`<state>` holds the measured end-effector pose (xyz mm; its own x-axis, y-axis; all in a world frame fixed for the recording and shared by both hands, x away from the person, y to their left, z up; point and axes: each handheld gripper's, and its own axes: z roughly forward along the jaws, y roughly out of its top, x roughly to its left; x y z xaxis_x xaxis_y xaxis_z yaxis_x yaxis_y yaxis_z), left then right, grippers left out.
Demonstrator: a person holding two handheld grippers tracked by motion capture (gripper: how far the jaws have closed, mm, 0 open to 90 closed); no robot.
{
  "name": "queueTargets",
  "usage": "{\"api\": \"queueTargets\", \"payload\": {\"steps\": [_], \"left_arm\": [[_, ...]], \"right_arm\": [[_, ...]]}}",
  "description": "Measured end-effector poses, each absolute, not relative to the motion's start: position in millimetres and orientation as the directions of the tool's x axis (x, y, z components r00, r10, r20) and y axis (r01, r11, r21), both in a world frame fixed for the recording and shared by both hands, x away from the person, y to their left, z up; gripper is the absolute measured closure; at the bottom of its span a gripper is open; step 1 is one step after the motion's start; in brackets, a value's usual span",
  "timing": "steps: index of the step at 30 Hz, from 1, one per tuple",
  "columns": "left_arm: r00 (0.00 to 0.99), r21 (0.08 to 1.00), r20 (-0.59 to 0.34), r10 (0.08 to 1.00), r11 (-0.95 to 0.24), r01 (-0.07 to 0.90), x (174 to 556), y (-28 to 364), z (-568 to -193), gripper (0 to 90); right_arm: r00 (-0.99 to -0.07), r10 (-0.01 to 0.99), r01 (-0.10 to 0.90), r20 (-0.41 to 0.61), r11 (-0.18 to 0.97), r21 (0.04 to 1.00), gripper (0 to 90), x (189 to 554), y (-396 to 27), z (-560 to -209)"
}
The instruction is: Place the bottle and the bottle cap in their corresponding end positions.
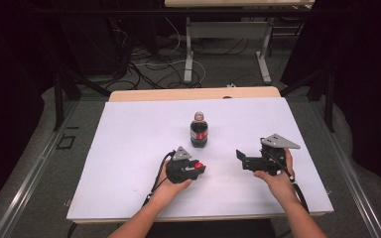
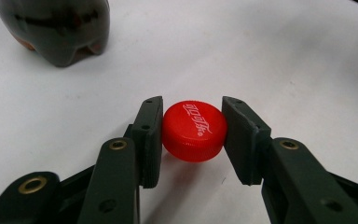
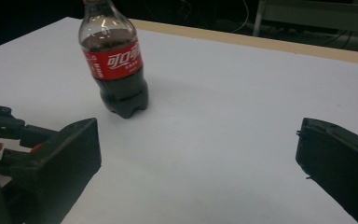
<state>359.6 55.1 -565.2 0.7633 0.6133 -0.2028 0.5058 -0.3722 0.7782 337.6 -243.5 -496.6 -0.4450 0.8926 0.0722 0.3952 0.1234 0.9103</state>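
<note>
round red cap [image 2: 195, 130], white script on top

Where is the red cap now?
The red cap sits clamped between the left gripper's jaws, just above the white table, in front of the cola bottle.

Desk [image 1: 129, 148]: white top, wooden far edge. Standing on it near the centre, one upright cola bottle [image 1: 199, 130], red label, uncapped.

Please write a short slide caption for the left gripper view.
Left tool clamps a red bottle cap just above the white table, cola bottle behind.
</note>
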Motion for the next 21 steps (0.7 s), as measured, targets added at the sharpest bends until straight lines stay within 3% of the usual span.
{"api": "queueTargets", "payload": {"steps": [5, 12, 21], "left_arm": [[0.77, 0.778, -0.174, 0.614, -0.393, 0.49, 359, 53, -565, 57.1], [0.741, 0.768, -0.197, 0.642, -0.369, 0.524, 358, 64, -557, 37.0], [0.665, 0.796, -0.266, 0.698, -0.23, 0.559, 359, 119, -529, 10.7]], "right_arm": [[-0.423, 0.901, 0.4, 0.092, 0.095, 0.912, 0.0, 337, -252, -499], [-0.428, 0.9, 0.407, 0.08, 0.113, 0.907, 0.0, 339, -250, -504], [-0.421, 0.903, 0.413, 0.085, 0.108, 0.904, 0.0, 337, -256, -505]]}}
